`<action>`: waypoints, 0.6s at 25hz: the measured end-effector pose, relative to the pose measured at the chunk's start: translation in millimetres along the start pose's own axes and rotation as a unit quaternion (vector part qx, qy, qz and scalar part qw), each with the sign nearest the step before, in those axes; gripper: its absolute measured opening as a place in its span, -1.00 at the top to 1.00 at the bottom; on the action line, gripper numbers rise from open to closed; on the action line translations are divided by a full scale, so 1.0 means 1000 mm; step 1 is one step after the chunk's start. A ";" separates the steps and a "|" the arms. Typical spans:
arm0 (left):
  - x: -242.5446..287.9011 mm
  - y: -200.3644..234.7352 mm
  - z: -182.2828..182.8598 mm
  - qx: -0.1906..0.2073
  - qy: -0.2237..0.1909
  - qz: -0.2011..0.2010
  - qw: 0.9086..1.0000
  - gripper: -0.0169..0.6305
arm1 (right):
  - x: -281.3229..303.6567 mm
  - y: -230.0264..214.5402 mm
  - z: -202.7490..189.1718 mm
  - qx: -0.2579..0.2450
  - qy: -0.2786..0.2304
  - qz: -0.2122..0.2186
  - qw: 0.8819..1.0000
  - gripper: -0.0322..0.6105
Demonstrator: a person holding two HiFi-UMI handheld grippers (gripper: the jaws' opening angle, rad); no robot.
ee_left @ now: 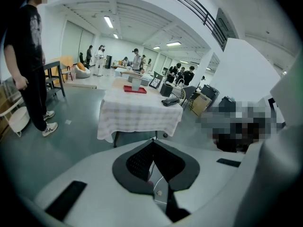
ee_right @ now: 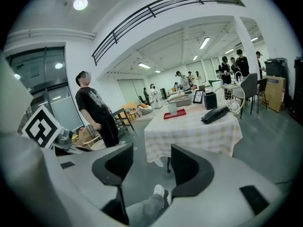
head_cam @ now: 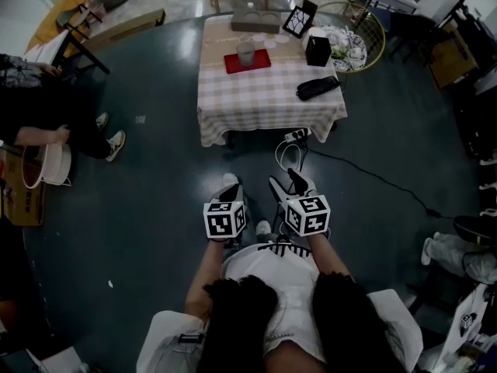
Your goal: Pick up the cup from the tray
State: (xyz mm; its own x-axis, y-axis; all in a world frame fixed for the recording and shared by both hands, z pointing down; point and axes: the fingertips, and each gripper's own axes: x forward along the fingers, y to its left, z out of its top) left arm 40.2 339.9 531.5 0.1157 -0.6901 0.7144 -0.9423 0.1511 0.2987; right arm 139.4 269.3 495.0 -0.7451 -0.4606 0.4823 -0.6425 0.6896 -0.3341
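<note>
A pale cup point(head_cam: 246, 51) stands upright on a red tray point(head_cam: 262, 61) at the far side of a table with a checked cloth point(head_cam: 264, 99), well ahead of both grippers. The left gripper view shows the cup point(ee_left: 136, 83) and tray point(ee_left: 128, 90) small and distant. The right gripper view has the cup point(ee_right: 172, 109) and tray point(ee_right: 180, 113) too. My left gripper point(head_cam: 231, 189) point(ee_left: 153, 148) is held low near my body, its pads together with nothing between them. My right gripper point(head_cam: 287, 183) point(ee_right: 151, 162) hangs beside it, open and empty.
On the table lie a black pouch point(head_cam: 317, 88), a black box point(head_cam: 318, 50) and a picture frame point(head_cam: 299, 20). A white wire chair point(head_cam: 359, 29) stands at its right. A power strip with cables point(head_cam: 297, 135) lies on the floor before it. A person point(ee_left: 28, 56) stands at the left.
</note>
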 end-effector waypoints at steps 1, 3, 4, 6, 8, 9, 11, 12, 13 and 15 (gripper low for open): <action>0.004 0.000 0.004 -0.003 -0.002 -0.001 1.000 0.93 | 0.002 -0.005 0.004 -0.002 -0.002 -0.005 1.000 0.17; 0.008 0.005 0.012 -0.004 -0.006 0.000 1.000 0.93 | 0.008 -0.010 0.012 0.001 -0.009 -0.012 1.000 0.17; 0.009 0.009 0.016 -0.002 -0.007 0.002 1.000 0.93 | 0.011 -0.010 0.015 0.002 -0.011 -0.013 1.000 0.17; 0.013 0.015 0.024 -0.002 -0.011 0.007 1.000 0.93 | 0.018 -0.013 0.019 0.002 -0.011 -0.012 1.000 0.17; 0.019 0.019 0.034 -0.005 -0.016 0.010 1.000 0.93 | 0.025 -0.017 0.025 0.002 -0.010 -0.013 1.000 0.17; 0.021 0.021 0.039 -0.007 -0.018 0.010 1.000 0.93 | 0.029 -0.019 0.030 0.002 -0.014 -0.017 1.000 0.17; 0.026 0.023 0.046 -0.012 -0.020 0.009 1.000 0.93 | 0.034 -0.024 0.039 -0.005 -0.024 -0.028 0.999 0.17; 0.029 0.025 0.049 -0.013 -0.021 0.009 1.000 0.93 | 0.037 -0.025 0.043 -0.008 -0.028 -0.030 0.999 0.16; 0.033 0.028 0.053 -0.010 -0.020 0.009 1.000 0.93 | 0.043 -0.026 0.047 -0.008 -0.031 -0.029 0.999 0.16; 0.040 0.035 0.063 -0.002 -0.017 0.008 1.000 0.93 | 0.055 -0.026 0.051 0.002 -0.031 -0.026 0.999 0.16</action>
State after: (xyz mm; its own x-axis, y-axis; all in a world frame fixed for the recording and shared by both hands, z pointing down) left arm -7.3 273.0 531.1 0.0896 -0.7118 0.6966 -0.9429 0.1646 0.2894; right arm 106.1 196.9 488.9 -0.7204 -0.5291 0.4484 -0.6810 0.6621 -0.3128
